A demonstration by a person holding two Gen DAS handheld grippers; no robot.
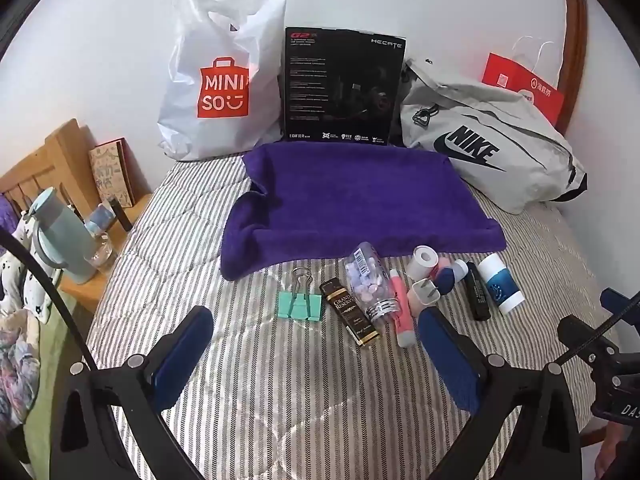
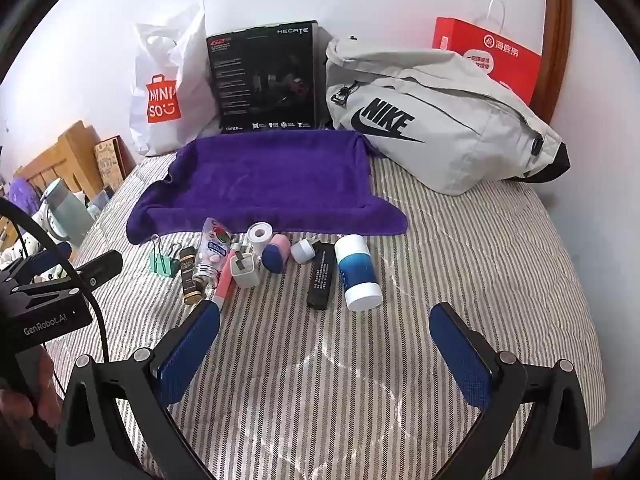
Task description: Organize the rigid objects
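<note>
- Purple towel (image 1: 360, 200) lies on striped bedspread (image 2: 460, 260); Nike bag (image 2: 432, 120), black box (image 1: 344, 88), Miniso bag (image 1: 224, 80) behind it.
- Small objects in a row just in front of towel: blue-white bottle (image 2: 358, 272), pill bottle (image 1: 370, 284), binder clip (image 1: 300, 300); others possibly cosmetics.
- Left gripper (image 1: 316, 340), right gripper (image 2: 324, 340): jaws wide apart, empty, short of the row.

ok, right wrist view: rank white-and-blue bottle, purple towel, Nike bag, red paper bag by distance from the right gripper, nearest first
1. white-and-blue bottle: lying on the striped bedspread just ahead of the open right gripper.
2. purple towel: spread flat behind the row of small items, centre-left.
3. Nike bag: back right, near the wall.
4. red paper bag: behind the Nike bag, against the wall.
</note>
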